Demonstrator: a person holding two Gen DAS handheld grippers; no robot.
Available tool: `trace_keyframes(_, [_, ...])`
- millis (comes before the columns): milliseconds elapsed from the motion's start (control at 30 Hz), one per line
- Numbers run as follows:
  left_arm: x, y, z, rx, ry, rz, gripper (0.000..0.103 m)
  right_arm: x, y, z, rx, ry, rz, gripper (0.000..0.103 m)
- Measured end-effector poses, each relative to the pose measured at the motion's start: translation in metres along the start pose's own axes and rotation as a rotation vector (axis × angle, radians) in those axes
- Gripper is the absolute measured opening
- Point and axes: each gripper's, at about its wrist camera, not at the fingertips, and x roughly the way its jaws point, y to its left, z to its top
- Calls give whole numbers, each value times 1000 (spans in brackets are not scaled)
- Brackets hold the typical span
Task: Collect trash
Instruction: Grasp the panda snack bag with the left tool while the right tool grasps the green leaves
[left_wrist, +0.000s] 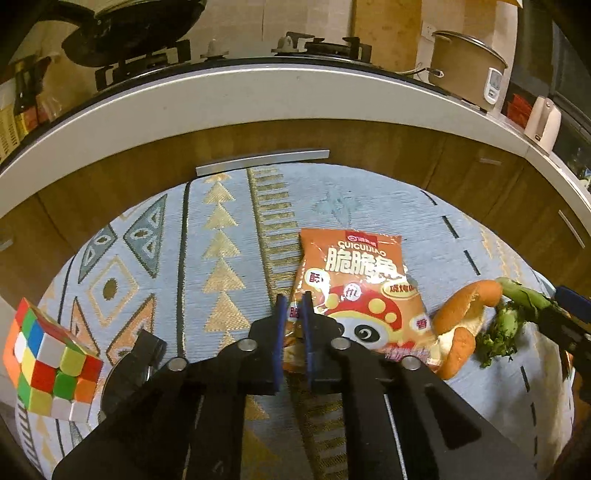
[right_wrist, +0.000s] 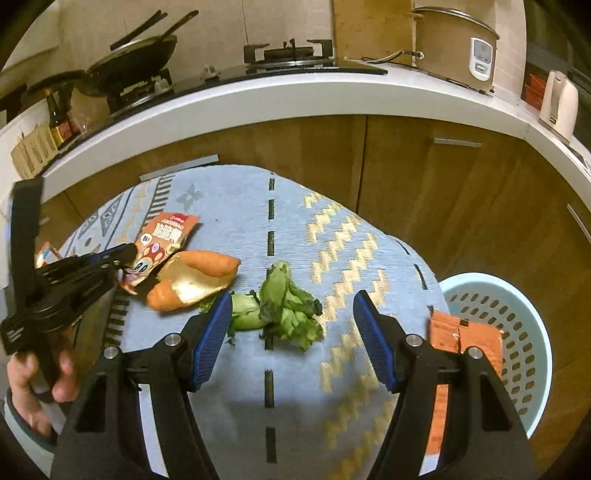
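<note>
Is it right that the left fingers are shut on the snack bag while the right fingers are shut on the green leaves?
Not quite. The right gripper is open: in the right wrist view its fingers stand wide apart on either side of the green leaves, not gripping them. The rest holds: the left gripper is shut on the snack bag.

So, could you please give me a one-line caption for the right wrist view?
Open right tool poised over leafy greens while the left tool pinches the snack bag.
</note>
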Motion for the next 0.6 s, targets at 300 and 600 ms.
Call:
trace_keyframes(300, [-11, 11, -2, -51, -51, -52, 0, 16, -3, -1, 15, 14, 1, 50])
trace_keyframes(600, [-27, 17, 0, -84, -108, -99, 0, 7, 6, -5, -22, -52, -26, 19])
